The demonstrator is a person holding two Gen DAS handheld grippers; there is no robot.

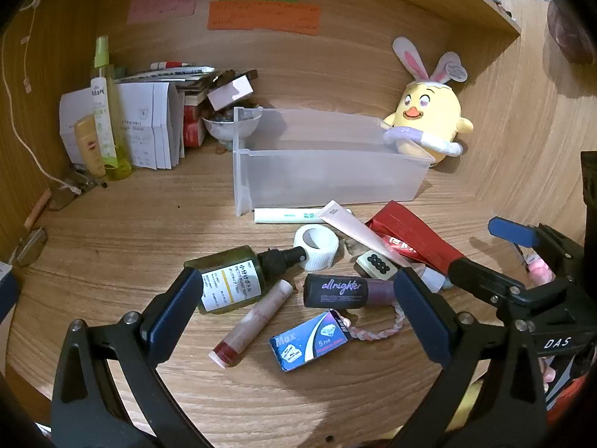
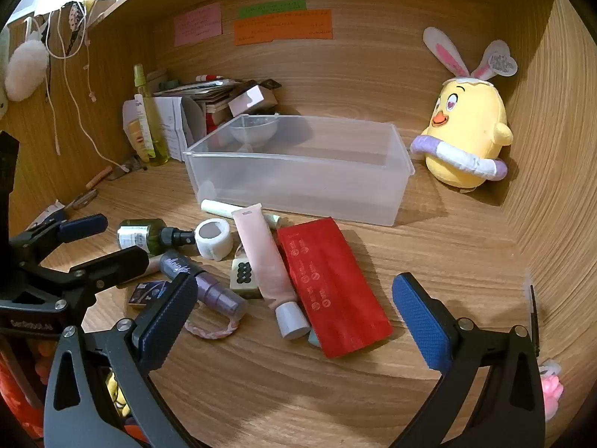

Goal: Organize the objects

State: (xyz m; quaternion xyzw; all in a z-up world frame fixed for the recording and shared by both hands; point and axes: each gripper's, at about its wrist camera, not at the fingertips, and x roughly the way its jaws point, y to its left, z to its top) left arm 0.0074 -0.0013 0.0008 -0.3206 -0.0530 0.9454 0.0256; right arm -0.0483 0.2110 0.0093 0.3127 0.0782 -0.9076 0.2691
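Observation:
A clear plastic bin (image 1: 328, 171) (image 2: 298, 183) stands empty on the wooden desk. In front of it lies a loose pile: a green spray bottle (image 1: 231, 283) (image 2: 145, 237), a white tape roll (image 1: 315, 246) (image 2: 214, 239), a pink tube (image 1: 365, 237) (image 2: 263, 257), a red pouch (image 1: 414, 242) (image 2: 328, 291), a dark "allnighter" bottle (image 1: 347, 291) (image 2: 201, 280), a lip tube (image 1: 253, 323), a blue blade box (image 1: 311, 339) and a mahjong tile (image 2: 244, 276). My left gripper (image 1: 294, 317) is open above the bottles. My right gripper (image 2: 294, 317) is open over the pouch and tube.
A yellow chick plush (image 1: 429, 119) (image 2: 466, 142) sits right of the bin. Bottles, papers and a small bowl (image 1: 231, 125) crowd the back left corner. A pink braided ring (image 1: 377, 330) lies by the blade box. Sticky notes (image 2: 283, 26) hang on the back wall.

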